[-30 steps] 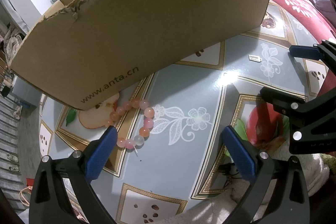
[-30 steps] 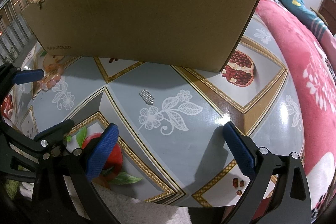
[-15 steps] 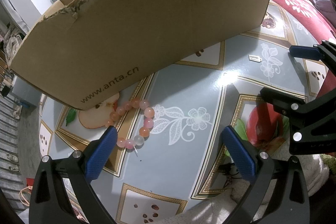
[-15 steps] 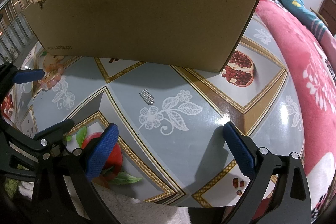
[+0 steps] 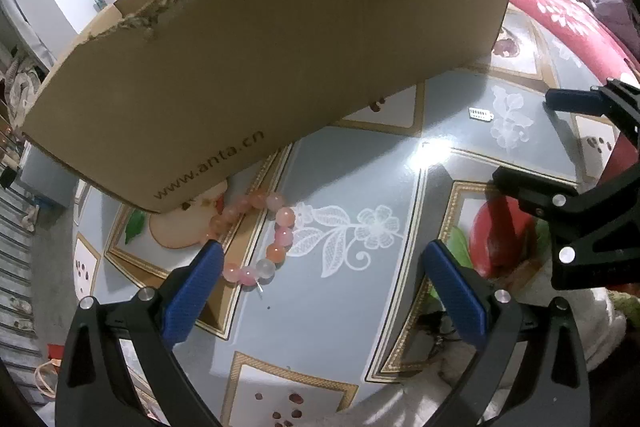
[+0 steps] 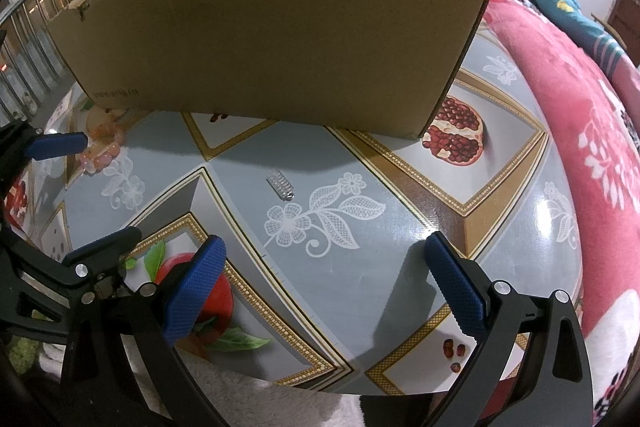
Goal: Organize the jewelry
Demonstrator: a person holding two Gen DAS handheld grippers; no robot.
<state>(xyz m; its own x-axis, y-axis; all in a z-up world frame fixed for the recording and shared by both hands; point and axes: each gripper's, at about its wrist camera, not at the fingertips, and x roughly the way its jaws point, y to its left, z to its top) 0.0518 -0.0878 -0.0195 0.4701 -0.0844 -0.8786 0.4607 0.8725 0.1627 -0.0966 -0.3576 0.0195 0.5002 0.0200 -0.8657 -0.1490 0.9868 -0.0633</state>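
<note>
Patterned counter [image 5: 360, 187]: bead bracelet [image 5: 256, 239] looks light and slippery; pinch one bead run. Your left hand-held gripper [image 5: 320, 283] and right hand-held gripper [image 6: 324, 279] gape apart.

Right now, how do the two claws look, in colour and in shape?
Both look alike. The left claw and the right claw each have a black frame with triangular cut-outs and silver screws. The fingers carry blue, knurled pads. No cables or markings show.

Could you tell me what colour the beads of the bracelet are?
The bracelet has pink, orange and pale translucent beads, best seen in the left wrist view.
</note>
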